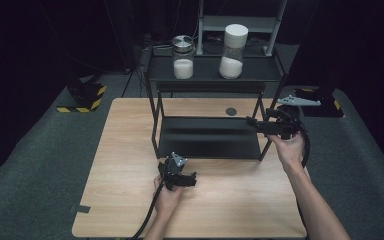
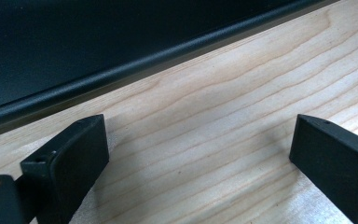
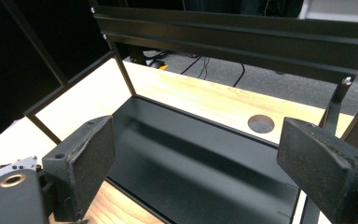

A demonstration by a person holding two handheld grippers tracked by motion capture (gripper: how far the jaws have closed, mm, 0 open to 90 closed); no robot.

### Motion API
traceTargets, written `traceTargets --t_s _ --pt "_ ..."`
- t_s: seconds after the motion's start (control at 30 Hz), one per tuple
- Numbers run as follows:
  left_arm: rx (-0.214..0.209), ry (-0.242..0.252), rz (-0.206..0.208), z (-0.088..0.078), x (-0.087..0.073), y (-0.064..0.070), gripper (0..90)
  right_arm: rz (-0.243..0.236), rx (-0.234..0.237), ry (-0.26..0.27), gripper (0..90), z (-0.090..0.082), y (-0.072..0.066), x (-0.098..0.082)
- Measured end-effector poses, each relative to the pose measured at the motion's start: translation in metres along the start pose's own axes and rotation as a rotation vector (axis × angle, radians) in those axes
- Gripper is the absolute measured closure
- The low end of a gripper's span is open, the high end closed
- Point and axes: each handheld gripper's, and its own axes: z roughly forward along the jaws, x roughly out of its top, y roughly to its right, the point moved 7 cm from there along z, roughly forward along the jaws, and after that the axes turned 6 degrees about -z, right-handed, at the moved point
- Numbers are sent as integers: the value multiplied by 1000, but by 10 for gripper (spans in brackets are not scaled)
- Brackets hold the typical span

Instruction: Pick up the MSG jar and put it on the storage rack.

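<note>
Two glass jars of white powder on rack top shelf (image 1: 215, 69): metal-lidded jar (image 1: 183, 57), taller white-capped jar (image 1: 232, 52). Likely heavy, slick, breakable; grip mid-body. Left gripper (image 1: 186, 180) low over table (image 1: 130, 150), right gripper (image 1: 256, 123) at lower shelf, both spread apart, empty

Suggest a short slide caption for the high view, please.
Two hand-held grippers, left and right, open beside a black shelf rack topped with two jars.

There are two jars with white powder on the top shelf: one glass jar (image 1: 183, 56) with a metal lid and one taller jar (image 1: 232, 51) with a white lid. One black rack (image 1: 207, 137) stands on one wooden table (image 1: 130, 150). Two grippers are held: the left gripper (image 1: 187, 181) and the right gripper (image 1: 253, 122).
</note>
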Motion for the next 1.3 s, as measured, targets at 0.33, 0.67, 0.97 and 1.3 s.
traceTargets --t_s 0.33,0.67,0.97,1.3 --pt "1 -2 5 0 0 0 44 -7 -15 -27 116 8 -4 -14" --pt "1 -2 5 0 0 0 44 9 -5 -50 116 15 -4 -30" --pt "1 -2 6 0 0 0 44 20 0 -73 119 22 -4 -45" --pt "2 -2 6 0 0 0 44 15 -9 -93 119 27 -8 -61"
